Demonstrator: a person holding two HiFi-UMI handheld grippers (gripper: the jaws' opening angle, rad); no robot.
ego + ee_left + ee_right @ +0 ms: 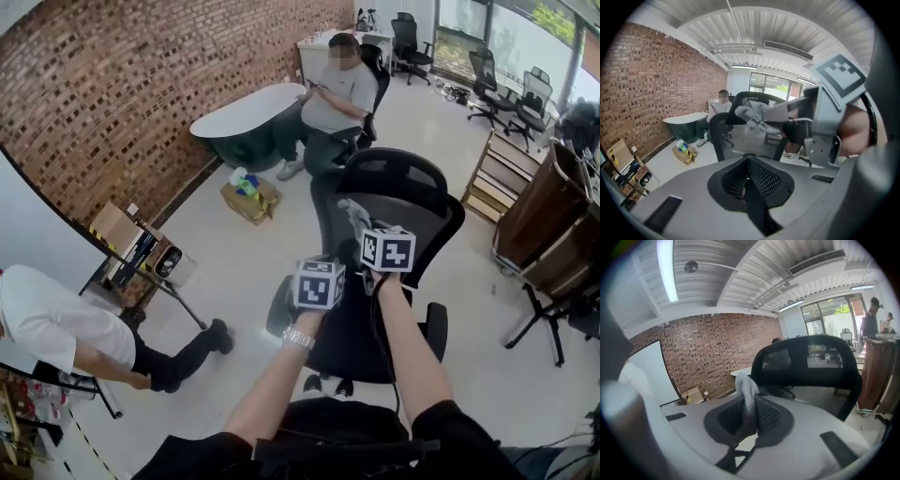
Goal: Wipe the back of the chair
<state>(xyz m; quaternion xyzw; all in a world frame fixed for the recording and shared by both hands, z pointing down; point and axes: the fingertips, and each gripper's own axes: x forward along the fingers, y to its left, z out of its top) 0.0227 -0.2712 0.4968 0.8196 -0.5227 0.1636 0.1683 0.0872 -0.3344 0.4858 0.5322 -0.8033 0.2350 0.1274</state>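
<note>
The black mesh office chair (pixel 398 202) stands right in front of me, its back and headrest facing me. My right gripper (pixel 368 234) is shut on a grey cloth (pixel 353 213), held up against the upper left part of the chair back. In the right gripper view the cloth (pixel 748 397) sticks up from between the shut jaws, with the headrest (pixel 806 352) just beyond. My left gripper (pixel 320 283) hovers lower left of the right one, near the chair back's left edge. Its jaws (pixel 752 185) are shut with nothing in them; that view shows the cloth (pixel 757 114) and chair back (pixel 740 136) ahead.
A seated person (pixel 336 94) is behind the chair, beside a dark green tub-shaped table (pixel 246 122). A cardboard box (pixel 250 199) lies on the floor. Another person (pixel 56 323) crouches at left. Wooden steps (pixel 497 178) and furniture stand at right; more office chairs (pixel 487 80) are at the back.
</note>
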